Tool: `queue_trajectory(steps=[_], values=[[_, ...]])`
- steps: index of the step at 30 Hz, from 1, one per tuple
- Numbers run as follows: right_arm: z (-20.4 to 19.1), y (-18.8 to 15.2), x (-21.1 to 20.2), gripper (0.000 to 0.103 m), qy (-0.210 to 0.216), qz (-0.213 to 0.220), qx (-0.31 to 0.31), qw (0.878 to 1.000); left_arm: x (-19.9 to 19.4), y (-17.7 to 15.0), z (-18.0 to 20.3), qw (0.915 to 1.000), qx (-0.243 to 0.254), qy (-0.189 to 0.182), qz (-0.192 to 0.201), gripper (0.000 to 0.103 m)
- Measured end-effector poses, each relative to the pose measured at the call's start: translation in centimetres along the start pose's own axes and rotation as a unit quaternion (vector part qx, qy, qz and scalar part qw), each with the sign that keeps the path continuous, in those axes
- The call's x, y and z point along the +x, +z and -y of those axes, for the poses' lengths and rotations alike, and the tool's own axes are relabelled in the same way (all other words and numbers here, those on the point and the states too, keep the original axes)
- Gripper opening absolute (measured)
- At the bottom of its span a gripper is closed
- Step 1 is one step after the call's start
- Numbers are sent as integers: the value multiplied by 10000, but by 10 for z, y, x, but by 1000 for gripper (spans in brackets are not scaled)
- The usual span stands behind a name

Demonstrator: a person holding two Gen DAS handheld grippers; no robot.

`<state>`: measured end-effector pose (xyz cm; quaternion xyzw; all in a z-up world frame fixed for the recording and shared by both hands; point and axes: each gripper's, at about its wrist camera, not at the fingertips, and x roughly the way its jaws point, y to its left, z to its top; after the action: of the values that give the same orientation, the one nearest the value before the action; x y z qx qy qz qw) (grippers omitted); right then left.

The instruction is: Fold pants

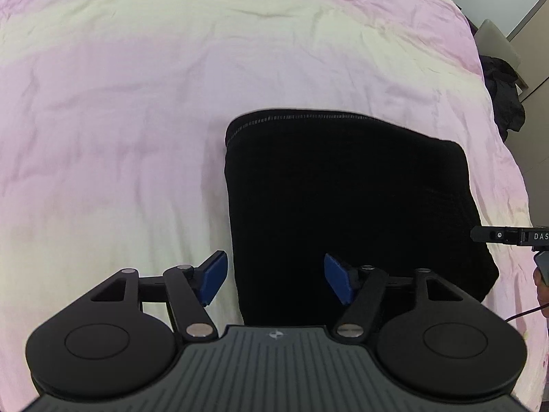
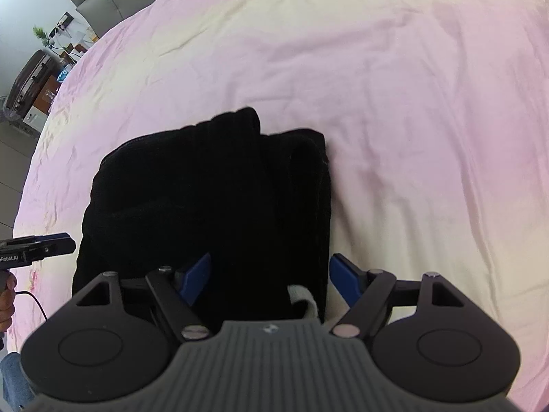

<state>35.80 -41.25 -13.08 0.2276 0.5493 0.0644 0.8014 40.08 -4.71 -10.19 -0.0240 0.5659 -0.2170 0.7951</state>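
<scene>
Black pants [image 1: 346, 206] lie folded into a thick rectangle on the pale pink bed cover [image 1: 137, 103]. My left gripper [image 1: 276, 279] hovers over the stack's near left corner with its blue pads wide apart, so it is open and holds nothing. In the right wrist view the same pants [image 2: 212, 199] show a rolled fold at the far edge and a grey-white scrap of lining [image 2: 303, 300] near the body. My right gripper [image 2: 271, 279] straddles the near right edge of the stack, open, its pads clear of the cloth.
The bed cover [image 2: 411, 103] spreads wide on all sides of the pants. A dark garment [image 1: 504, 99] hangs on a chair past the bed's right edge. A suitcase [image 2: 31, 82] and a cluttered side table [image 2: 65, 37] stand beyond the left edge.
</scene>
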Motion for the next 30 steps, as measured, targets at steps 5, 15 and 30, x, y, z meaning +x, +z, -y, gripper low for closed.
queue_trajectory(steps=[5,15,30], values=[[26,-7,15,81,488,-158,663,9965,23,-10,-21,9959,-749,-491,-113,84],[47,-7,55,80,1180,-329,975,9877,66,-12,-46,9825,-1402,-1216,-176,81],[6,-11,20,52,774,151,501,9956,31,-13,3,9936,-924,-623,198,55]])
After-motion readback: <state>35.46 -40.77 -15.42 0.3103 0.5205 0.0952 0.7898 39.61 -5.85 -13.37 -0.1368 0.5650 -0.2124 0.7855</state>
